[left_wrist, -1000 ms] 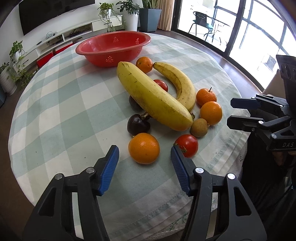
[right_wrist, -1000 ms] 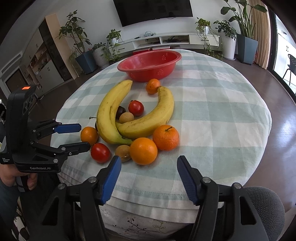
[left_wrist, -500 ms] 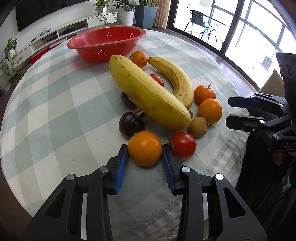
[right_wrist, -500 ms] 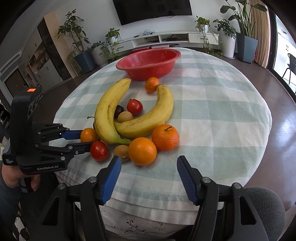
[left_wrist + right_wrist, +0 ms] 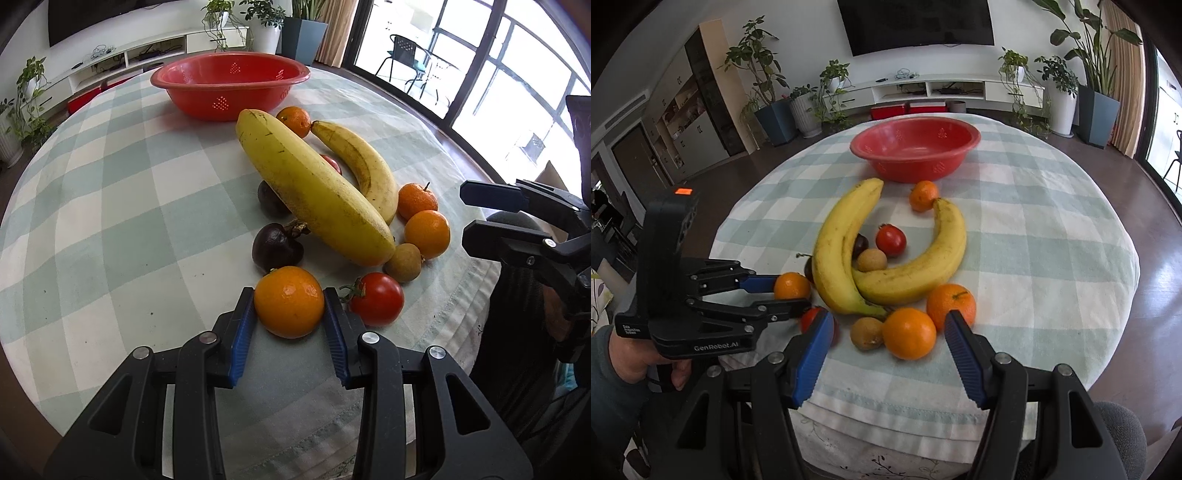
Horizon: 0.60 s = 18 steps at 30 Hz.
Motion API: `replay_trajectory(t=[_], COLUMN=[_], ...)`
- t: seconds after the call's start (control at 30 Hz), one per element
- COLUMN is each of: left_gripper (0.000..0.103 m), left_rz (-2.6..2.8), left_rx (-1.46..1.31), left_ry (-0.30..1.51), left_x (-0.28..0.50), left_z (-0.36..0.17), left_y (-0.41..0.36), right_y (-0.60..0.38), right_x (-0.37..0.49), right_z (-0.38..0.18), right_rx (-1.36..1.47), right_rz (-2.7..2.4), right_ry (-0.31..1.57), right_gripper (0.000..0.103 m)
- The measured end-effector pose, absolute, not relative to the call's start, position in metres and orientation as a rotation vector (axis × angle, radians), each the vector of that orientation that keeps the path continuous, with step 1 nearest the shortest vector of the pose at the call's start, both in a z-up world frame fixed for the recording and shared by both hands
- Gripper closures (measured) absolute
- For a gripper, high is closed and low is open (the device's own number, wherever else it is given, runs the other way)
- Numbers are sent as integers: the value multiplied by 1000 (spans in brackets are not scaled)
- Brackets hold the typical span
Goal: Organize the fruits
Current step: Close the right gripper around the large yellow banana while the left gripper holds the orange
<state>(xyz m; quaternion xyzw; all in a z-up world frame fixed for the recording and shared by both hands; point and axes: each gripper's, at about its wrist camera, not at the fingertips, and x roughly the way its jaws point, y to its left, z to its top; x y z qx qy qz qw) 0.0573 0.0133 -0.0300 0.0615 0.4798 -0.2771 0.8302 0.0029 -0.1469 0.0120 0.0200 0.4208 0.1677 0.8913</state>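
My left gripper [image 5: 289, 301] is shut on an orange [image 5: 289, 301] at the table's near edge; it also shows in the right wrist view [image 5: 792, 286]. A tomato [image 5: 376, 298] lies just right of it. A big banana [image 5: 310, 184] and a smaller banana [image 5: 358, 166] lie in the middle, with oranges [image 5: 427, 232], a kiwi [image 5: 403, 262] and dark mangosteens [image 5: 275, 245] around them. The empty red bowl [image 5: 229, 83] stands at the far side. My right gripper [image 5: 886, 332] is open, hovering at the table edge before another orange [image 5: 908, 334].
The round table has a green-checked cloth [image 5: 110, 184]. The right gripper body [image 5: 524, 229] shows at the right of the left view. Plants, a TV shelf and windows surround the table.
My left gripper moved forward and closed its jaws around the near orange. My right gripper moved slightly closer to the fruits and stays open.
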Motion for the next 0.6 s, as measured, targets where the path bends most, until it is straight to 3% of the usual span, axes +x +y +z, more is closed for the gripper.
replay_trajectory(t=[0.13,0.6], left_gripper=[69,69], left_rz=[-552,-457], left_rx=[50,-62], left_ry=[990,936], left_x=[58,64], left_z=[-24,-18], left_y=[32,67], right_y=[-120,-73], right_x=[21,84], right_z=[21,1], right_rx=[12,-119], right_rz=[418,435], right_ry=[855,1053], right_gripper=[37,58])
